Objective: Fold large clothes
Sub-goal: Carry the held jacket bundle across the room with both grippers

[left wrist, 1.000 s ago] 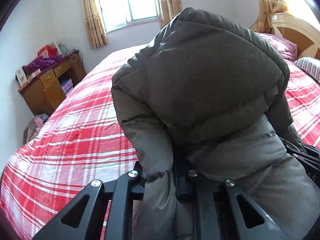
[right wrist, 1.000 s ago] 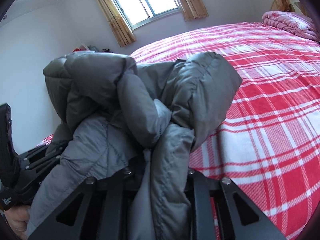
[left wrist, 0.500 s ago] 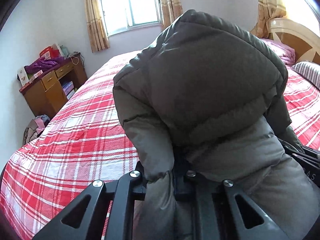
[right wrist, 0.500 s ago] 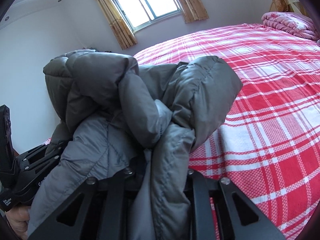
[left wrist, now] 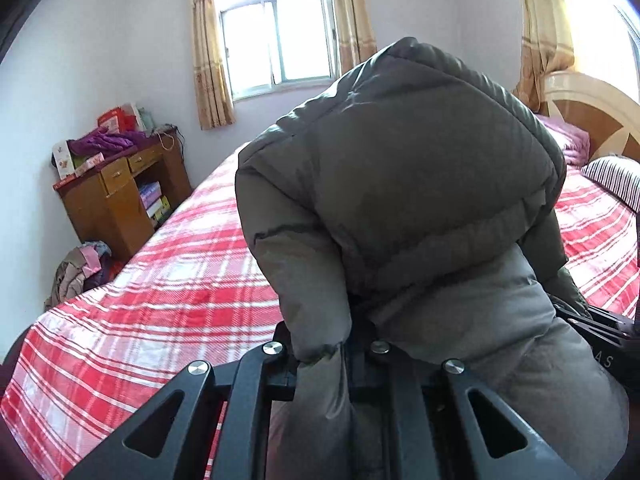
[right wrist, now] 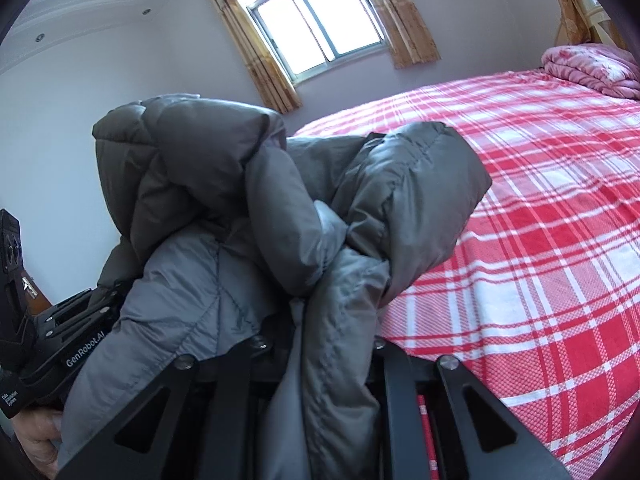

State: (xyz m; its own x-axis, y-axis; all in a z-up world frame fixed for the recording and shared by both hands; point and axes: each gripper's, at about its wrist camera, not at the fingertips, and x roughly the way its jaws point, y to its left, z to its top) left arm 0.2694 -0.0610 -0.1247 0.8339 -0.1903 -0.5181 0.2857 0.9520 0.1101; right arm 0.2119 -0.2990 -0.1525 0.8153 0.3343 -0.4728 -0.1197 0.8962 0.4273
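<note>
Above the red plaid bedspread, a grey puffer jacket hangs bunched, its bulk rising upward and draping down. Left gripper and right gripper each clamp its fabric.

"GenRobot.AI" on left gripper

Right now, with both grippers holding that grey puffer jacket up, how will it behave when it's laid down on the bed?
The puffer jacket droops floppily over both grippers, so it will probably slump. Its puffy quilting likely springs back from folds. The smooth shell looks slippery.
</note>
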